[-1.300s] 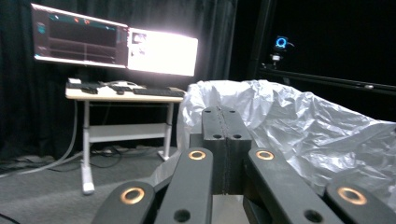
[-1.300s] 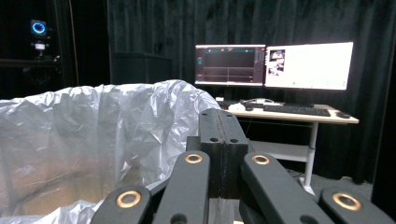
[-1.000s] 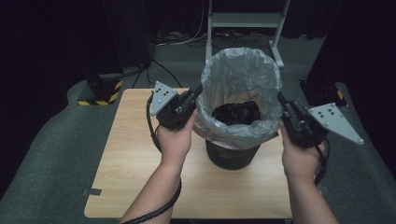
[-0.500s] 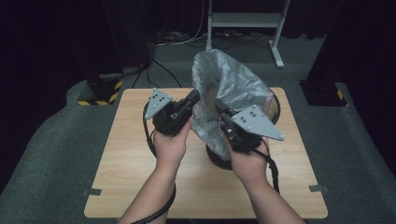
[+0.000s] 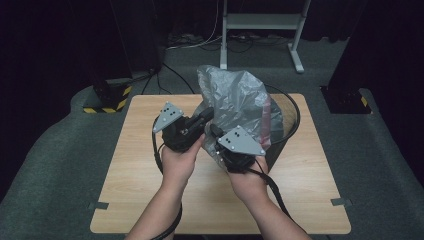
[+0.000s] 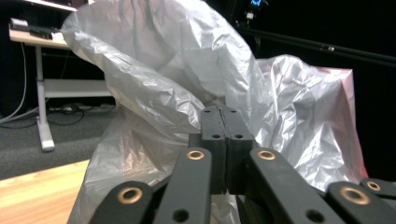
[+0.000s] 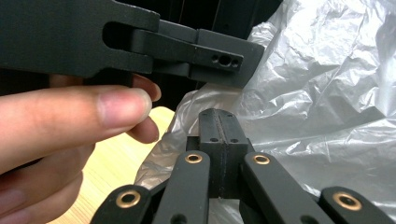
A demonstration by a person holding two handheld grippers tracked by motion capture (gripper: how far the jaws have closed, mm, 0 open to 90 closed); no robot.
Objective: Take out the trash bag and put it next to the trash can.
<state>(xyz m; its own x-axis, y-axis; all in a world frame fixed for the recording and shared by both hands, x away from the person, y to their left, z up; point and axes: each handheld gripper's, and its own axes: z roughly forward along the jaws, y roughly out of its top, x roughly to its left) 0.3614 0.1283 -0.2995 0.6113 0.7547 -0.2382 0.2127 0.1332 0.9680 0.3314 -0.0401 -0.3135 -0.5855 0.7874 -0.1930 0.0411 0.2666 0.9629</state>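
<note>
Clutter sits off the table only: black stand with yellow-black hazard striping (image 5: 107, 97) on the floor at far left, grey metal frame legs (image 5: 260, 30) and loose cables (image 5: 200, 42) behind, dark block (image 5: 347, 97) at far right. Wooden table (image 5: 145, 200) itself is bare apart from the black bin (image 5: 287, 122) on its right half. I see the grey plastic bag (image 5: 237, 105) pulled up and bunched above the bin rim, leaning toward the table centre, a pinkish patch showing on its right side.

My left gripper (image 5: 206, 116) has its jaws pressed together; in the left gripper view (image 6: 223, 122) the tips are buried against the bag film (image 6: 187, 84), so it is clamped on the bag. My right gripper (image 5: 216, 132) also has jaws together, tips (image 7: 219, 126) against crumpled film (image 7: 327, 107), clamped on the bag as far as I can tell. Right gripper view also has the other hand's fingers (image 7: 70, 116) and the left gripper body (image 7: 140, 37) very close overhead, both grippers nearly touching.

Bag blocks my sight into the bin. Near half and left half of the table are open wood; the bin stands near the far right edge
</note>
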